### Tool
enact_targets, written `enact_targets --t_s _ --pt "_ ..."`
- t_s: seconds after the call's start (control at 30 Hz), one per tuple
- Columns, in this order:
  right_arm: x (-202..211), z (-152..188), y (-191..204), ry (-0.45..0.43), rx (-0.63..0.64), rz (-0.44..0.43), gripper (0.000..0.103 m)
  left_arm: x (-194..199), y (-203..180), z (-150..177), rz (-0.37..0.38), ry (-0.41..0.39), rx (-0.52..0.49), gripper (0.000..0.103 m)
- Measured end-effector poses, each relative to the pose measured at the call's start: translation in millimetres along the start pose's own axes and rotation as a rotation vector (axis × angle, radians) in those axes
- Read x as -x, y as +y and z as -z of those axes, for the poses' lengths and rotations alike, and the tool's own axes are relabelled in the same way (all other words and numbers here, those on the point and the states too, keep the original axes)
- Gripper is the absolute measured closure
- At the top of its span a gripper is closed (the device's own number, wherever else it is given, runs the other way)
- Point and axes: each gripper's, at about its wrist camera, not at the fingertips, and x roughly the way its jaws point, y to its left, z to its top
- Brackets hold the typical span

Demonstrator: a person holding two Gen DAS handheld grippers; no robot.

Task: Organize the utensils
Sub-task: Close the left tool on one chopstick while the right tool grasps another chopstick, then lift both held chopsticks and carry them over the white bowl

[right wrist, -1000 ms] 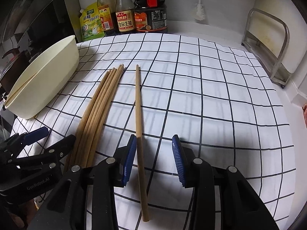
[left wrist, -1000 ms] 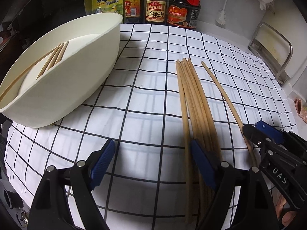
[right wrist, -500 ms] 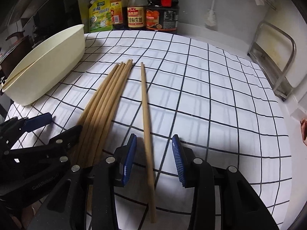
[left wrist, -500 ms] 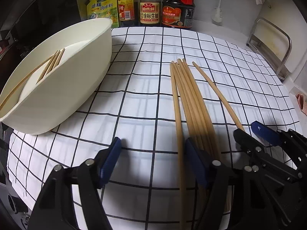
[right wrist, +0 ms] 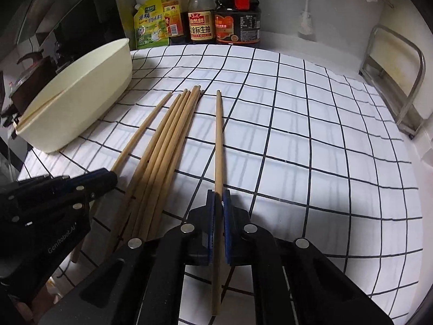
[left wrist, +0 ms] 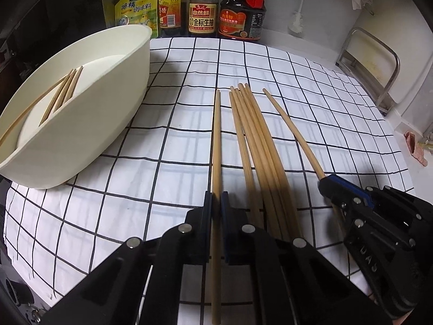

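A white cloth with a black grid (left wrist: 176, 140) covered the counter, with sauce bottles (left wrist: 203, 8) lined along the wall at twelve o'clock. The left gripper (left wrist: 215, 203) was clamped on one chopstick (left wrist: 216, 140), its tip pointing toward twelve. The right gripper (right wrist: 218, 203) was likewise clamped on a separate chopstick (right wrist: 218, 140). Between the two held sticks lay a loose bundle of chopsticks (left wrist: 254, 140) on the cloth. At ten o'clock in the left wrist view sat a cream tub (left wrist: 108, 124) containing more chopsticks (left wrist: 63, 92).
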Motion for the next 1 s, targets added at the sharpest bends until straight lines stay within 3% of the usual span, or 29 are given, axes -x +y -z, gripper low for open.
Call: enact_targets --t_s 0.23,0.47,0.7,1.0 --pt "25 -8 -3 -0.06 -0.058 -0.051 0.097 31 5 -1 0.015 -0.041 -0.005 0.096" --pt "51 -31 9 -0.128 -0.099 -0.087 0.097 75 29 -21 0.036 -0.129 0.018 0.096" --pt "62 -75 55 -0.182 -0.051 -0.139 0.097 108 70 -44 0.056 -0.209 0.041 0.096" --pt "31 -124 135 -0.169 0.016 -0.243 0.097 120 154 -71 -0.06 -0.265 0.078 0.096"
